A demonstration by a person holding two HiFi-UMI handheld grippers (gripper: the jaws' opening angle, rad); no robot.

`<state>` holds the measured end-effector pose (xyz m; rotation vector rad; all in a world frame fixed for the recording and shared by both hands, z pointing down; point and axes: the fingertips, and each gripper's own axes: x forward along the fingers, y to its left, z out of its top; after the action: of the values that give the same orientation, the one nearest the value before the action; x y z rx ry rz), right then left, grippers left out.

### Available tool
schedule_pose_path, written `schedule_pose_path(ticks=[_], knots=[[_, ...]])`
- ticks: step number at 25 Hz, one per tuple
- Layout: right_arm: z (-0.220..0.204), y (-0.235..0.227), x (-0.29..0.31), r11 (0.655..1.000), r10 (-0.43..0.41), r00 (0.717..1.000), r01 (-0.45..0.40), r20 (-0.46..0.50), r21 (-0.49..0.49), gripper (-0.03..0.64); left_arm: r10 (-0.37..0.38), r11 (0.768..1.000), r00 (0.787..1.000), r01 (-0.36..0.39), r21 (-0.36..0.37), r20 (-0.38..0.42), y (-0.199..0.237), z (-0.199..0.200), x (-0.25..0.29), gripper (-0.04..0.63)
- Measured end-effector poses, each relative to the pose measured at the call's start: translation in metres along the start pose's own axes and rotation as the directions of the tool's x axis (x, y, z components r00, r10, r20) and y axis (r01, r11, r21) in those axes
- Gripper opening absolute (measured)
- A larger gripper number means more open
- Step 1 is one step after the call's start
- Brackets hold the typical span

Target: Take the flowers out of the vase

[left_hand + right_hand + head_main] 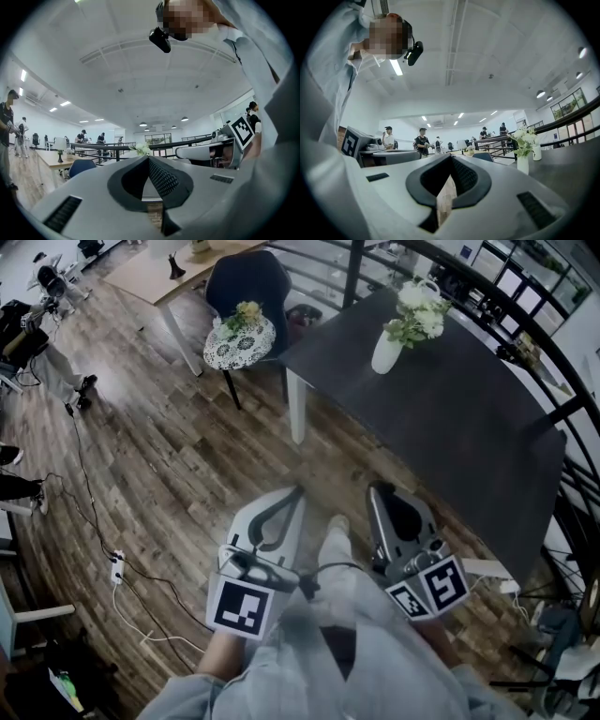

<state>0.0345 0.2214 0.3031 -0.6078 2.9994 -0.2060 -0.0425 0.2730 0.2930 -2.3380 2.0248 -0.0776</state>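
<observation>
Wood-plank floor (169,474) lies under both grippers, which are short of the dark desk (450,427). The white vase (385,352) stands upright close to the desk's left edge, with the flowers (417,313) rising from its mouth. The left gripper (298,491) and right gripper (375,489) both have their jaws closed and empty. The vase lies ahead and slightly right of them, and the right gripper looks nearer for a pull up along the stems.
</observation>
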Motion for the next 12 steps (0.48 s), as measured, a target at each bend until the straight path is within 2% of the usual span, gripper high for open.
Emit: schedule_pose_path(ticks=[12], knots=[[0.004, -0.086, 0.044, 1.0, 0.025, 1.0, -0.025, -0.009, -0.002, -0.002, 0.009, 1.0, 1.0, -0.009, 0.005, -0.025, 0.015, -0.004, 0.097, -0.002]])
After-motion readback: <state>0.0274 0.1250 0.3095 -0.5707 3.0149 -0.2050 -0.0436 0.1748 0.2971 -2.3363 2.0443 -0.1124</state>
